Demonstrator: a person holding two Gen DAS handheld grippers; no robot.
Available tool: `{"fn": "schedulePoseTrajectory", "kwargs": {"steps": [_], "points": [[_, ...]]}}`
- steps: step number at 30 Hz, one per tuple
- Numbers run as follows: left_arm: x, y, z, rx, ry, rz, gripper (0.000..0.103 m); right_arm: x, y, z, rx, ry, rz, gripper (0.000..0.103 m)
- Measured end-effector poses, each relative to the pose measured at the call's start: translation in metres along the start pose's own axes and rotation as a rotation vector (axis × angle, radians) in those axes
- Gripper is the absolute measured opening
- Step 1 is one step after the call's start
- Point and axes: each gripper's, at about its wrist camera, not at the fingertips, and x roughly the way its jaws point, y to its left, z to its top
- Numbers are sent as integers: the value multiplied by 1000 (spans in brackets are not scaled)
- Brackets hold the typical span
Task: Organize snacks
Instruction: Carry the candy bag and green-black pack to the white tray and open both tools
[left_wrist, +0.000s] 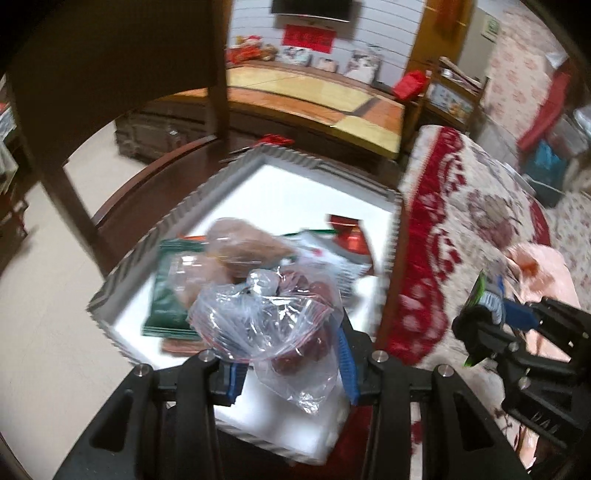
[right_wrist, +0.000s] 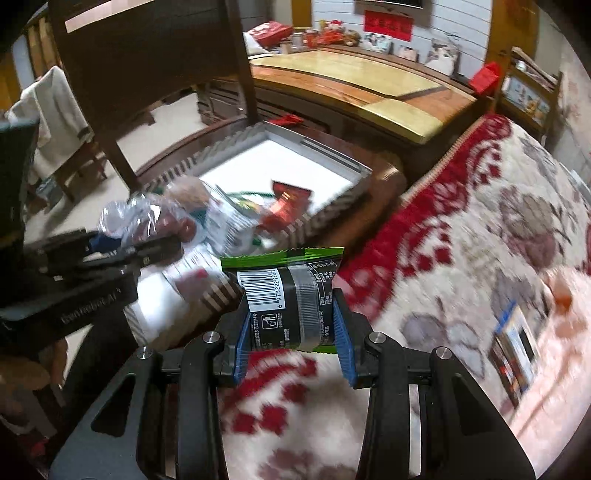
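Left claw: your left gripper (left_wrist: 291, 354) is narrowed on a clear zip bag (left_wrist: 266, 325) of dark red fruit, pinched at its crumpled upper part; the fruit hangs past the blue pads.
Right claw: your right gripper (right_wrist: 291, 332) clamps a green-and-black snack packet (right_wrist: 286, 295) between both pads.
Where things sit: the bag hangs over the near half of the white tray (left_wrist: 295, 192), above the snacks already in it. The packet is over the patterned blanket (right_wrist: 461, 229), not yet over the tray (right_wrist: 280, 155).
Key relation: from your right claw the tray lies ahead and to the left, just beyond the near ribbed rim. Your left claw is the nearer, already above it.
Long axis: the packet runs along the fingers, crimped green edge farthest from you.
Packet looks: barcode side up, glossy, slightly puffed, undented.
Tray contents: green pouches (left_wrist: 168, 291), a red wrapper (left_wrist: 349, 236), a pale bag; far half bare.
Judgement: release the bag first, to keep the two claws from crowding.
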Motion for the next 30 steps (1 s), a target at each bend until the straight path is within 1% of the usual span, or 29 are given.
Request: {"fn": "schedulePoseTrajectory", "kwargs": {"steps": [3,7,14,17,21,23,25,26,27,28,30], "points": [[7,16,3,-34,11,18,44,15,11,17,-36,10,19,37],[17,22,8,-43,20,24,44,36,20,36,-57,36,48,37],[34,20,10,-37,49,15,44,79,20,68,-75,82,29,37],[40,18,11,-34,55,12,44,95,19,77,-87,108,15,37],[42,17,12,-37,55,20,45,110,22,86,-94,128,18,38],[43,17,12,-42,58,16,50,113,24,91,-88,128,28,39],[43,16,11,-48,61,11,64,115,24,93,-70,128,55,41],[42,16,10,-49,60,11,67,115,24,93,-57,129,74,46],[42,15,10,-48,58,12,72,114,24,92,-54,126,79,53],[41,14,9,-48,58,13,76,112,25,90,-55,117,83,55],[38,13,8,-48,57,16,80,108,26,87,-56,102,83,57]]}}
